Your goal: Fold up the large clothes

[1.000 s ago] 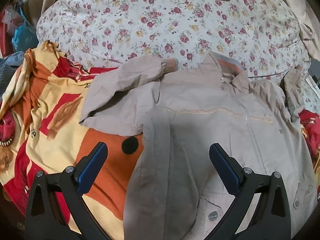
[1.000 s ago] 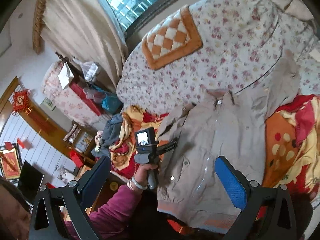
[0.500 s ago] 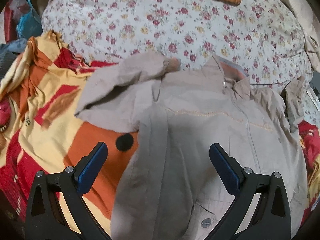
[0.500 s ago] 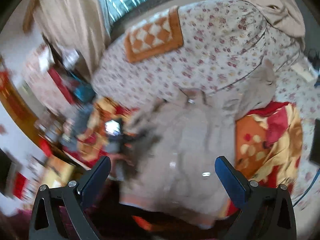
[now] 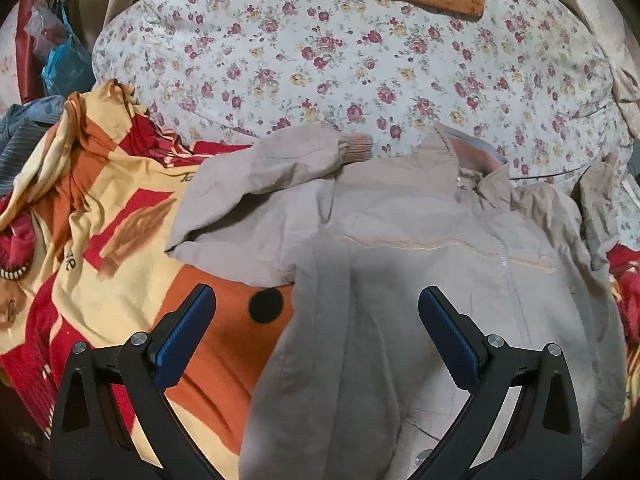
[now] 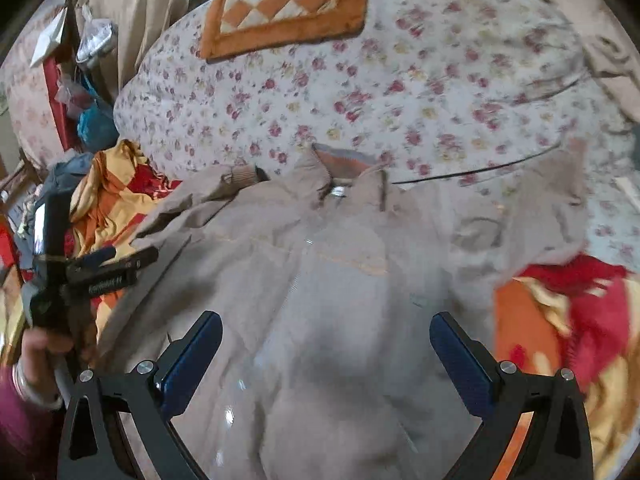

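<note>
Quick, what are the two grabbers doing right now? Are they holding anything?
Left gripper: jaws open, holding nothing, above the beige jacket.
Right gripper: jaws open, holding nothing, also over the jacket.

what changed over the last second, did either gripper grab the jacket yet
No grab. The right gripper swung from a high, far view down over the beige jacket, which now fills its view. The left gripper only drifted slightly above the jacket's left edge. Both stayed open and empty; the jacket still lies spread, its left sleeve folded across.
</note>
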Motion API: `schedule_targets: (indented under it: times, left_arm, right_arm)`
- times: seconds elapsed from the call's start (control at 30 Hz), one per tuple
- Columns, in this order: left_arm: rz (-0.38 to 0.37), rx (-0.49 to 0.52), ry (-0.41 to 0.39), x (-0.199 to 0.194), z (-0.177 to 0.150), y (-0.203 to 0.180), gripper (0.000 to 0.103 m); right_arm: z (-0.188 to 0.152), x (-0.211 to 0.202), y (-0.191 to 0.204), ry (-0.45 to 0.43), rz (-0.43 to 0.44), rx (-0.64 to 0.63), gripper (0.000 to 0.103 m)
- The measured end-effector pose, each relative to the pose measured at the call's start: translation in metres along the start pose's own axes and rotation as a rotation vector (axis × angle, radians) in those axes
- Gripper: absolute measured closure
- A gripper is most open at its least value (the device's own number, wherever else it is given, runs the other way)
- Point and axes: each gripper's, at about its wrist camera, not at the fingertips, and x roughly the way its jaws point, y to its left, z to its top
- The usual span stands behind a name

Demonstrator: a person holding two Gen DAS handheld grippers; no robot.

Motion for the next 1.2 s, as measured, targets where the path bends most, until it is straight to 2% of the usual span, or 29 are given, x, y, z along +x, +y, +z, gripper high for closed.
schedule_targets:
  times: [0.13,0.3,0.4,0.67,0.77,0.9,1.2]
  left_arm:
    - [0.011,-0.013,0.014,0.008,0.001,0.001,0.001]
    - [0.036,0.015,0.009,0.015,0.000,-0.007,0.001]
    - [0.039,0.049,0.017,0.021,-0.001,-0.016,0.001]
    - [0.052,0.083,0.036,0.036,-0.001,-0.028,0.001]
    - [0.054,0.090,0.034,0.036,-0.002,-0.029,0.001]
    - [0.060,0.091,0.036,0.037,-0.002,-0.028,0.001]
    - [0.061,0.091,0.037,0.037,-0.003,-0.027,0.001]
  right_arm:
    - [0.016,0.042,-0.006,0.028,0.045,0.075,0.000]
    - [0.003,0.064,-0.006,-0.002,0.020,0.072,0.000]
    - [0.000,0.076,-0.009,0.050,0.006,0.052,0.000]
    - [0.002,0.074,-0.009,0.021,-0.045,0.014,0.000]
    - [-0.001,0.077,-0.012,0.023,-0.034,0.032,0.000]
    - [-0.007,0.074,-0.017,-0.015,0.000,0.080,0.000]
    - [-0.010,0.082,-0.017,0.036,-0.019,0.082,0.000]
